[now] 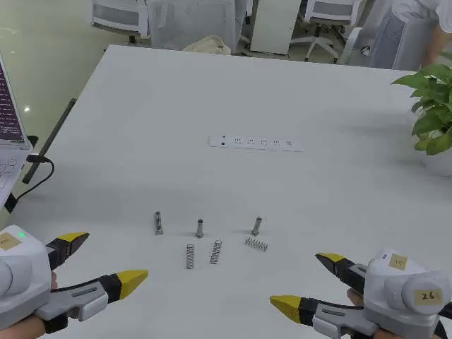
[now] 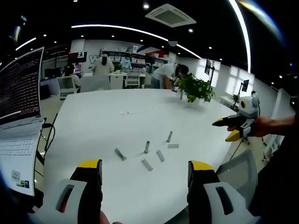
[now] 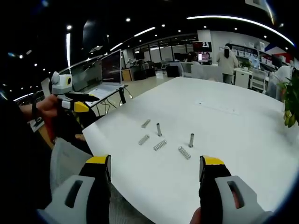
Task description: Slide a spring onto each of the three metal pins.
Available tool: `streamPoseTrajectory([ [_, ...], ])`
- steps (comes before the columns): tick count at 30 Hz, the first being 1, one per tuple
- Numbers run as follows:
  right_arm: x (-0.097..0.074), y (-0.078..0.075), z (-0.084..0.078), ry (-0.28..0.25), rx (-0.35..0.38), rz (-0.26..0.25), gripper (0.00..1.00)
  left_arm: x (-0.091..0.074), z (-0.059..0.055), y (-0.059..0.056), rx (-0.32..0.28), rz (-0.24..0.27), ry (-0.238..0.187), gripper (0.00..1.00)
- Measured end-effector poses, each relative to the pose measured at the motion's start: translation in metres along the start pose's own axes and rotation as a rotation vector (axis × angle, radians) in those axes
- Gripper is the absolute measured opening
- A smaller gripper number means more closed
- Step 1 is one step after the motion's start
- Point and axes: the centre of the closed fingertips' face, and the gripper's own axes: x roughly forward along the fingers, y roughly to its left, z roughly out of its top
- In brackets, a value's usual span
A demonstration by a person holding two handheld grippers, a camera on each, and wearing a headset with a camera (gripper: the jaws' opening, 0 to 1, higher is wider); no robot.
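Observation:
Three short metal pins sit in a row on the white table [image 1: 212, 92]: left pin [image 1: 159, 223], middle pin [image 1: 200, 228], right pin [image 1: 256, 226]. The left pin [image 2: 120, 154] seems to lie flat, while the other two stand upright. Just in front of them lie three loose springs [image 1: 190, 256] [image 1: 216, 251] [image 1: 256, 244]. My left gripper [image 1: 106, 260] hovers open at the near left, short of the springs [image 2: 146, 164]. My right gripper [image 1: 307, 282] hovers open at the near right, with the nearest spring [image 3: 183, 152] beyond its jaws. Nothing is held.
A white power strip [image 1: 256, 143] lies mid-table behind the pins. An open laptop [image 1: 8, 134] with a black cable [image 1: 39, 166] sits at the left edge. A potted plant [image 1: 432, 113] stands at the right. Office chairs [image 1: 120, 14] and people stand beyond the table.

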Motion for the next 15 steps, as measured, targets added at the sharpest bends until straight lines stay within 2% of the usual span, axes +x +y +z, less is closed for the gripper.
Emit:
streamPoseTrajectory([
  [15, 0.0017, 0.0009, -0.0023, 0.009, 0.008, -0.001, 0.74, 0.0053, -0.0018, 0.0005, -0.003, -0.006, 0.008, 0.71],
])
